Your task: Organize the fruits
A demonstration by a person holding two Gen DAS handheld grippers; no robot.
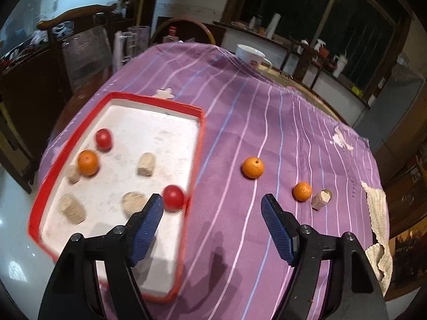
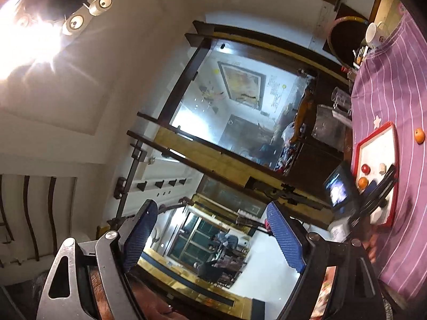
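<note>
Red-rimmed tray (image 1: pixel 196 160) lies left of our left gripper (image 1: pixel 212 202), whose jaws stand wide and empty. Nearest loose orange (image 1: pixel 253 167) lies ahead, slightly right. Right gripper (image 2: pixel 210 213), also wide, points away at the room.

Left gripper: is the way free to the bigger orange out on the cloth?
Probably yes. The left gripper is open above the purple cloth, and the orange lies ahead, slightly right, nothing between them. The red-rimmed tray sits off to the left.
</note>
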